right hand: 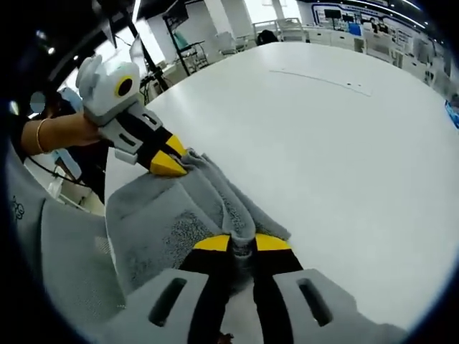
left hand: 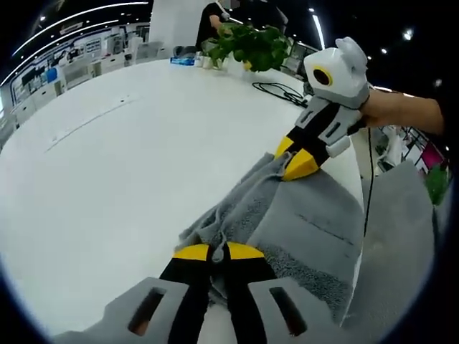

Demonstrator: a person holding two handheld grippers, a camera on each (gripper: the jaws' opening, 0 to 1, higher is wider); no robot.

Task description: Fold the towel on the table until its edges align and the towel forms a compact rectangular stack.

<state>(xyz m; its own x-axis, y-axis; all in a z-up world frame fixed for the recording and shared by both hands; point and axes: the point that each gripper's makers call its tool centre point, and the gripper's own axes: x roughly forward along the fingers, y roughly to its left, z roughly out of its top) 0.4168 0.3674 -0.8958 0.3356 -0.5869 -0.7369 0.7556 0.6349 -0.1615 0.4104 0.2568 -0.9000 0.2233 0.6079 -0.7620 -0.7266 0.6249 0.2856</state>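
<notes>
A grey towel (left hand: 301, 229) lies bunched at the white table's edge, part of it hanging over the side. My left gripper (left hand: 219, 252) is shut on a gathered corner of it, yellow tips pinched together. My right gripper (left hand: 297, 159) enters from the right, held by a hand, shut on the towel's far corner. In the right gripper view the towel (right hand: 165, 229) spreads left of a ridge of folds. There my right gripper (right hand: 242, 244) pinches the near end, and the left gripper (right hand: 172, 161) grips the far end.
The white table (left hand: 129, 165) stretches wide to the left. A green plant (left hand: 251, 43), a black cable (left hand: 283, 92) and small items sit at its far edge. A grey chair back (right hand: 64, 265) stands close beside the table edge.
</notes>
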